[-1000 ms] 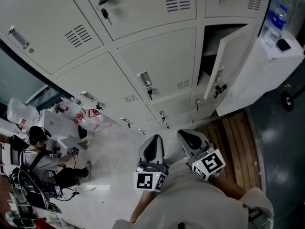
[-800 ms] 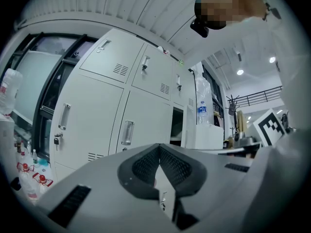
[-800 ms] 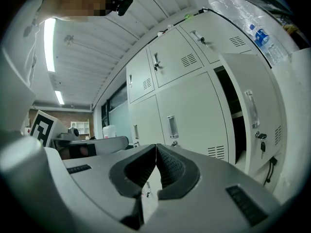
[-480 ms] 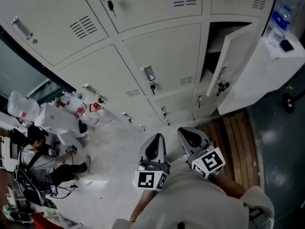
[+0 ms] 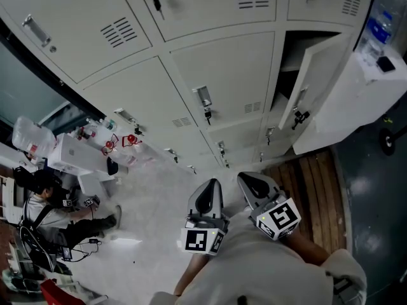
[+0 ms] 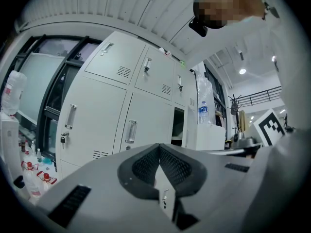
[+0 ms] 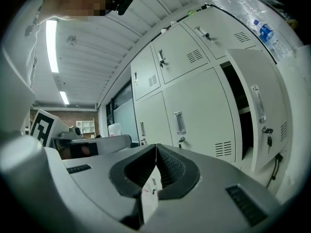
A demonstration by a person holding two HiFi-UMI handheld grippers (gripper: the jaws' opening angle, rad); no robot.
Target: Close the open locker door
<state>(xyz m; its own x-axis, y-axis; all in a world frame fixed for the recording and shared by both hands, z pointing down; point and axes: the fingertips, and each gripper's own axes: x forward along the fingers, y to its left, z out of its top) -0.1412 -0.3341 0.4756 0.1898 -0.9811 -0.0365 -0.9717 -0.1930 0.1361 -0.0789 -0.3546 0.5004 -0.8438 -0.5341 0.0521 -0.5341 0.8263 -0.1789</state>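
The open locker door [image 5: 306, 94] is a pale grey panel swung outward in the right column of a locker bank, with the dark compartment [image 5: 294, 49] showing behind it. A key hangs below its handle [image 5: 297, 115]. In the right gripper view the same door [image 7: 257, 108] stands ajar at the right. The left gripper view shows only that locker's dark gap [image 6: 178, 126]. My left gripper [image 5: 209, 187] and right gripper [image 5: 250, 182] are held low in front of me, well short of the lockers. Both are shut with nothing between their jaws [image 6: 159, 147] [image 7: 155, 147].
A wooden pallet [image 5: 313, 182] lies on the floor below the open locker. A white cabinet [image 5: 353, 97] with a water bottle [image 5: 374, 23] on it stands right of the door. At the left a person [image 5: 54, 216] sits on the floor among bags and boxes [image 5: 76, 154].
The head view has drifted, so the lockers sit slightly lower and further right in the picture. Both grippers keep their place and stay shut.
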